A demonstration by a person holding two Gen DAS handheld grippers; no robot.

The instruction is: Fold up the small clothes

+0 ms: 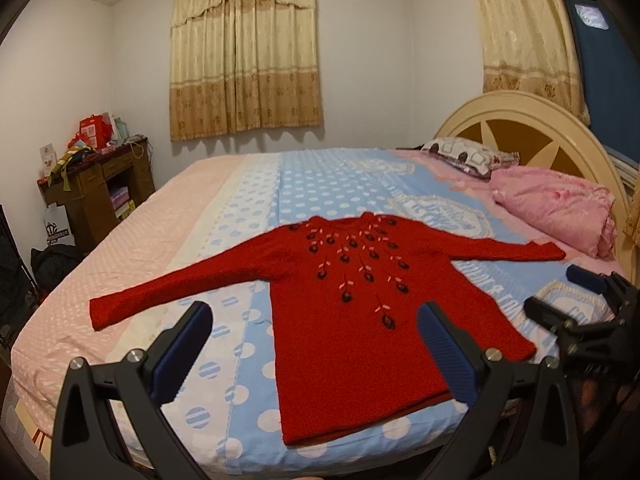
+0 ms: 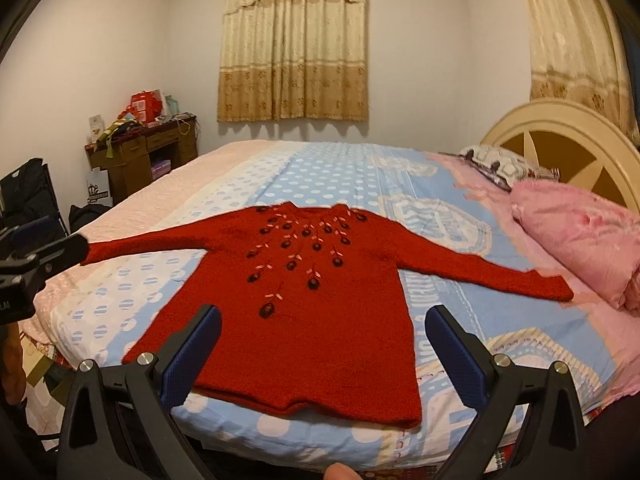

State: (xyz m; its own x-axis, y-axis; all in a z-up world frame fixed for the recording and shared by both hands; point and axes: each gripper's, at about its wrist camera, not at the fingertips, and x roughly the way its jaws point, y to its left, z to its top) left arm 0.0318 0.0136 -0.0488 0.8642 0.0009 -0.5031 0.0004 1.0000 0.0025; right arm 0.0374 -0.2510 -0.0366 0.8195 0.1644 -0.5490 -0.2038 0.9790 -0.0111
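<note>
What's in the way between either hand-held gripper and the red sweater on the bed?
Nothing visible. The red sweater lies flat with both sleeves spread on the bed. The left hand-held gripper and right hand-held gripper are both open, just short of its hem, with only bare sheet between.

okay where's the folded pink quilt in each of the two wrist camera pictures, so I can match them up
Left wrist view: pink quilt at the right edge, mid-height, beyond the red sweater's sleeve.
Right wrist view: pink quilt at the right edge, mid-height, larger.
Shared landmark: the cream headboard curving just behind it in both.
</note>
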